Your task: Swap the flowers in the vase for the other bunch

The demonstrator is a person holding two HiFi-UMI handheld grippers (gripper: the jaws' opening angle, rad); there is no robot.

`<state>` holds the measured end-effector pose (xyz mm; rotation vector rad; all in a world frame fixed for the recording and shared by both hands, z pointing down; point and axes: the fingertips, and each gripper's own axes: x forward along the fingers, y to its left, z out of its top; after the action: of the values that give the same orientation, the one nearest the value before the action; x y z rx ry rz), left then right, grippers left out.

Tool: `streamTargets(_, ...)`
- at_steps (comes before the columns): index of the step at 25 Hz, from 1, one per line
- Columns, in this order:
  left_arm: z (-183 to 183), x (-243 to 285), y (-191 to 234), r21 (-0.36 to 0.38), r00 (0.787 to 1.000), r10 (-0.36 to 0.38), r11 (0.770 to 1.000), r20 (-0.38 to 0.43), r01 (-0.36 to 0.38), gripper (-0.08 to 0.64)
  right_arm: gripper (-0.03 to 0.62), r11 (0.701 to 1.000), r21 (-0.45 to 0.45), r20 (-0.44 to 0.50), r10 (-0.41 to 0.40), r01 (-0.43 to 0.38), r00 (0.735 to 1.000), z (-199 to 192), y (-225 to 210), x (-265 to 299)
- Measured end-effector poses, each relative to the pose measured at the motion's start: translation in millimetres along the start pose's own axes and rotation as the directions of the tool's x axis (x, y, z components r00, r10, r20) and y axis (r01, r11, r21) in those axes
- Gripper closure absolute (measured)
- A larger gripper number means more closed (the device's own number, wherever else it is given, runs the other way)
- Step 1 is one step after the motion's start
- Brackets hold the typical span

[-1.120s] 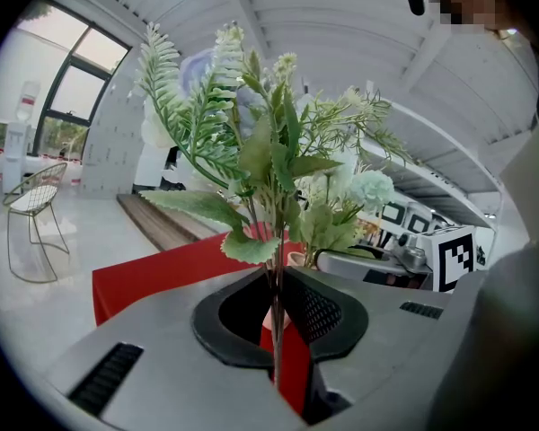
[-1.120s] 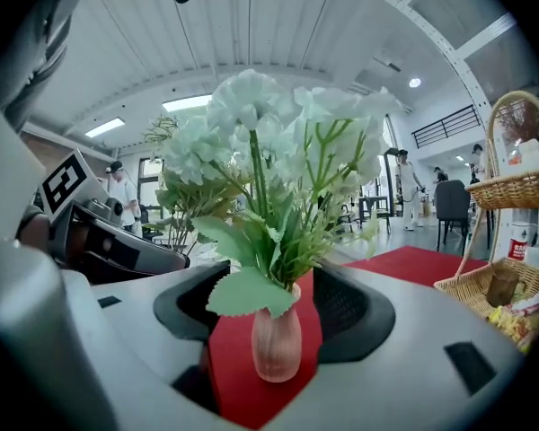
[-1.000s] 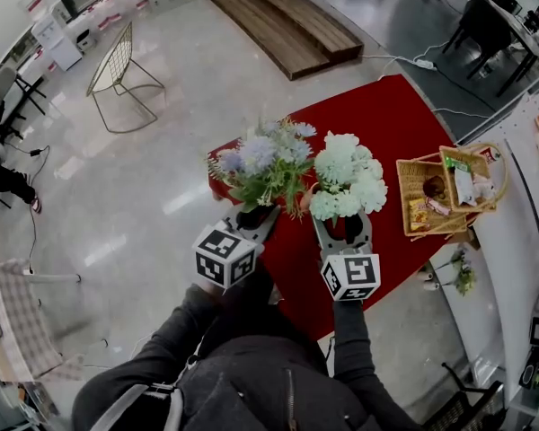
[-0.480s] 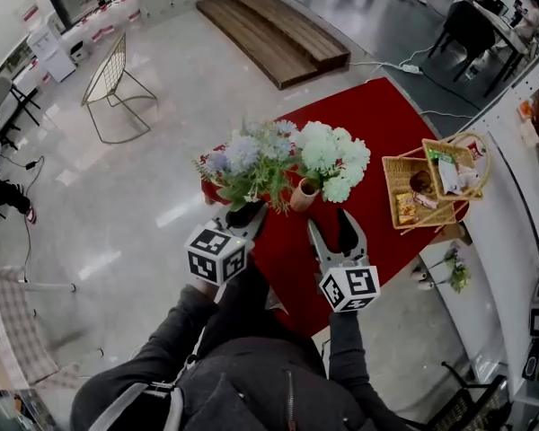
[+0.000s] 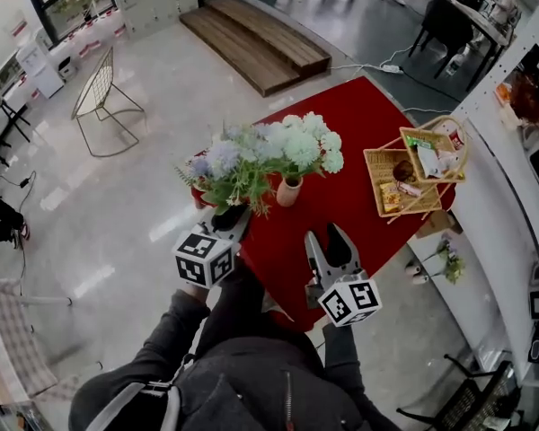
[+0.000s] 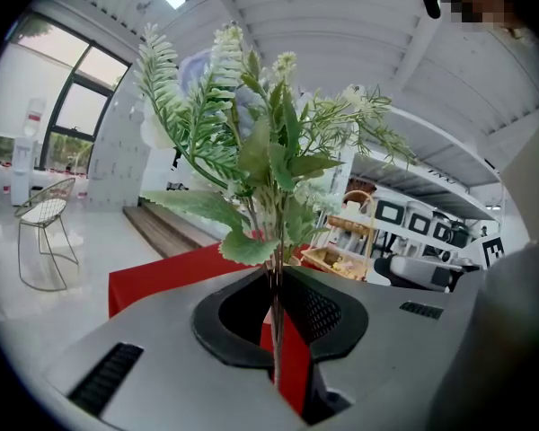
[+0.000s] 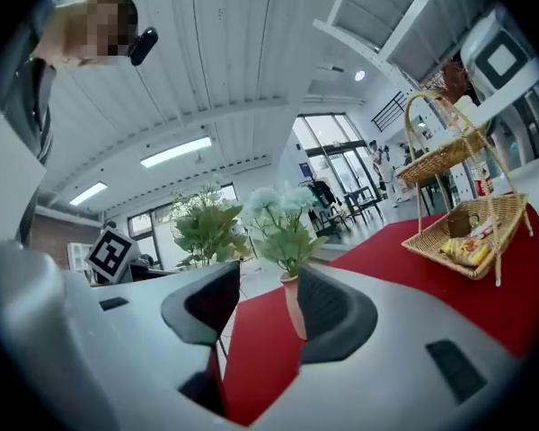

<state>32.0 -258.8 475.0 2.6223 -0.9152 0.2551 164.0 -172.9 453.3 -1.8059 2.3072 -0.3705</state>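
Jaws of left gripper (image 5: 229, 215) clamp purple bunch (image 5: 223, 164) by stems; those of right gripper (image 5: 326, 236), just narrowing, gape empty. White bunch (image 5: 304, 142) sits in vase (image 5: 288, 191) on red bench (image 5: 359, 133), 11 o'clock from right gripper. Risk: held foliage snags blooms, tipping vase.

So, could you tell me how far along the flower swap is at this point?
Done, it seems: the white bunch stands in the vase on the red table. In hand: the left gripper is shut on the stems of the purple bunch, held beside the vase. The right gripper is open and empty, its jaws having just closed a little. Left, probably: setting the purple bunch down.
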Motion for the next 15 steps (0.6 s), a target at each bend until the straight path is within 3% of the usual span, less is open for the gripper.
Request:
streamTargets(3, -1.3, -5.7, -7.0, 0.010, 1.000, -0.005, 1.000, 0.004, 0.005, 0.514, 0.496, 0.999, 0.046, 0.022, -0.010, 0.009, 1.000, 3.9, 3.7, -12.8)
streamTargets(5, -2.6, -10.9, -11.6, 0.014, 1.000, -0.008, 1.000, 0.006, 0.008, 0.514, 0.529, 0.998, 0.064, 0.030, -0.012, 0.010, 0.999, 5.7, 7.6, -20.6)
streamTargets(11, -8.9, -27.6, -22.3, 0.023, 1.000, -0.015, 1.000, -0.001, 0.015, 0.514, 0.560, 0.996, 0.090, 0.105, -0.034, 0.024, 0.994, 14.8, 19.7, -45.0)
streamTargets(15, -16.9, -36.5, -32.0, 0.019, 1.000, -0.027, 0.999, -0.007, 0.028, 0.514, 0.574, 0.996, 0.067, 0.075, -0.069, 0.064, 0.995, 2.7, 26.0, -56.8)
